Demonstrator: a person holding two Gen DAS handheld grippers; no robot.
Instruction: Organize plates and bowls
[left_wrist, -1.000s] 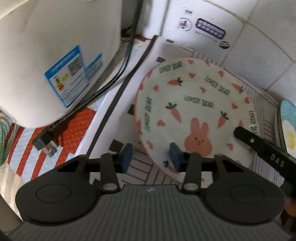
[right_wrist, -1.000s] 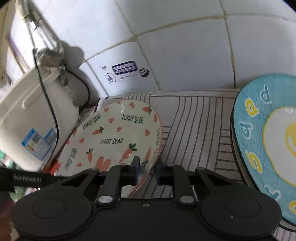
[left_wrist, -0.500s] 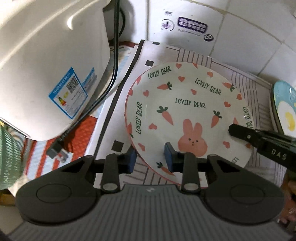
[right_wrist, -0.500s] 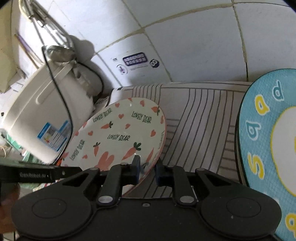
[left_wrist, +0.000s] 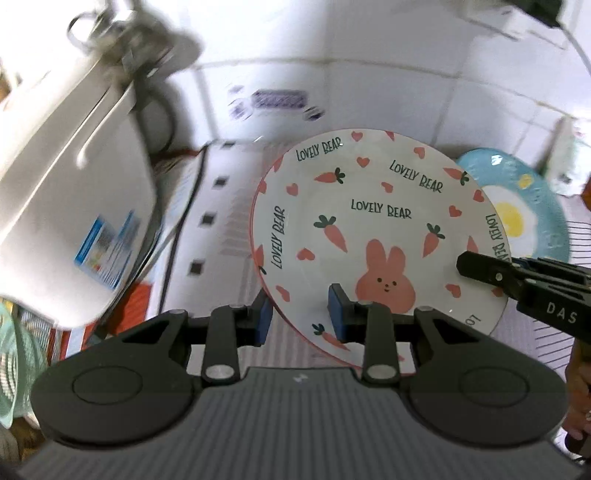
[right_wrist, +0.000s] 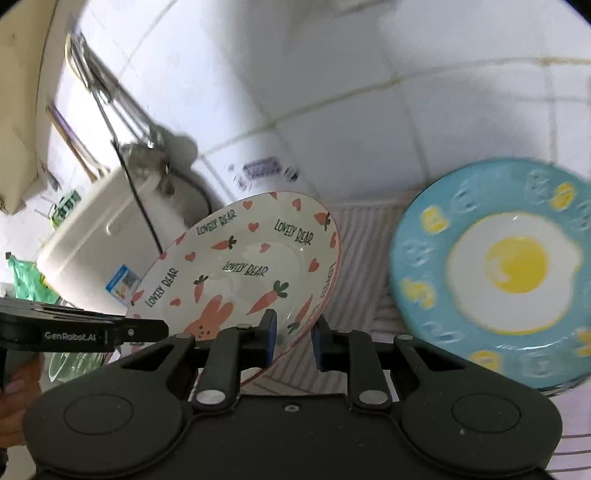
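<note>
Left wrist view: the left gripper (left_wrist: 300, 314) pinches the near rim of the bunny plate (left_wrist: 376, 236), one pad under, one on top; the right gripper (right_wrist: 293, 341) clamps the plate's opposite edge the same way; the plate hangs tilted between them, with the blue plate (right_wrist: 495, 273) just beyond the right gripper; I'd lift both ends together, level it, and keep clear of the white appliance (left_wrist: 70, 199).

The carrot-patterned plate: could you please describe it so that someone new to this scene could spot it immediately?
Start at the big white appliance by the tiled wall; just to its right, over the striped mat, sits the carrot plate, gripped at its rim by both the left gripper and right gripper. Unlike the blue fried-egg plate beside it, it is white with a pink rabbit and "LOVELY BEAR" lettering.
</note>
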